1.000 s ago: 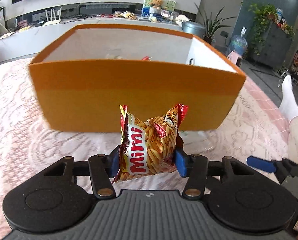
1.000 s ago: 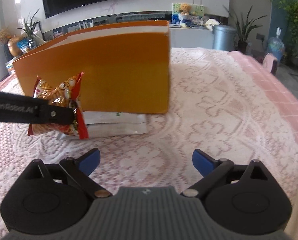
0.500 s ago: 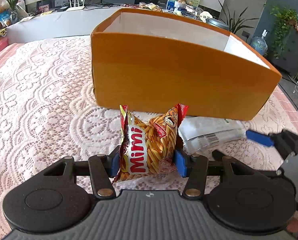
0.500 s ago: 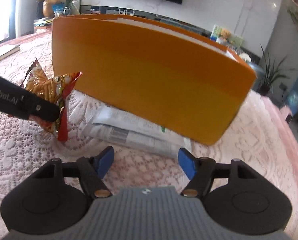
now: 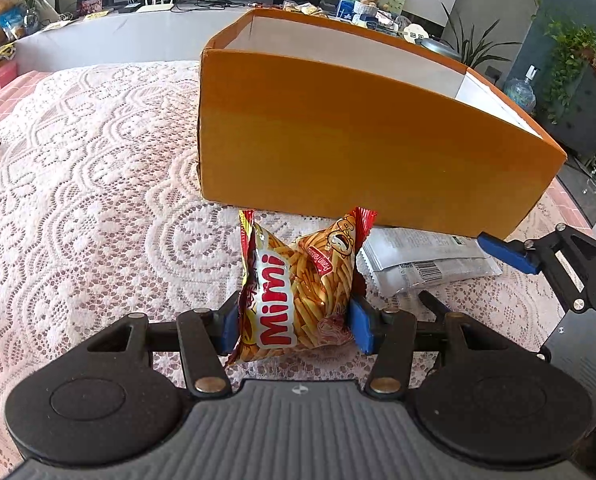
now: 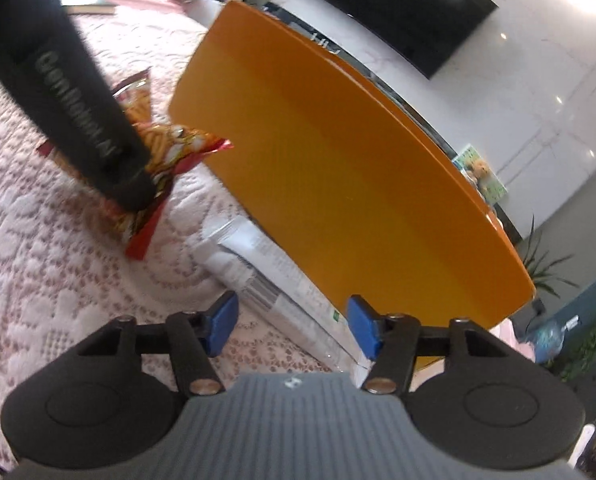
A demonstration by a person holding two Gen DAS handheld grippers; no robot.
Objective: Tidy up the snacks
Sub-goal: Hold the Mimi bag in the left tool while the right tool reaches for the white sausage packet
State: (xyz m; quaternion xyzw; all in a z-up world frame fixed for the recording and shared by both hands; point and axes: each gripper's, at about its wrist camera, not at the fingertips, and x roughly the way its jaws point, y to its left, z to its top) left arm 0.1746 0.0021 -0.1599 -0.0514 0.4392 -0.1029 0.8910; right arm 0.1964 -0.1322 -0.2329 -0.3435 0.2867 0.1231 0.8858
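Clamping the Mimi snack bag [image 5: 298,280] upright in the left claw [image 5: 294,320], squeezing it on both sides, same as a second ago. Hanging it just in front of the orange box [image 5: 358,140], near the box's left front corner, above the lace-covered desk [image 5: 98,200] and not yet over the box's open top. Just waiting there, by the look of it.

Moving right: eyeing the white packets [image 5: 426,264] lying flat on the desk, tucked against the foot of the box's front wall, right of the Mimi bag.

Then the actual change: swinging the right claw [image 6: 292,326] in low toward the box's front wall, rolling it over hard compared with a second ago, and narrowing its jaws from wide open to roughly half. Straddling the white packets now, one blue pad either side, but not pinching yet as far as visible, so calling it released, holding nothing.

Meaning for the tidy-up, probably: going for a double load, one snack per claw, before dropping both into the box. Still needing to finish the squeeze, and risking grabbing only the top packet, since looking like two stacked.
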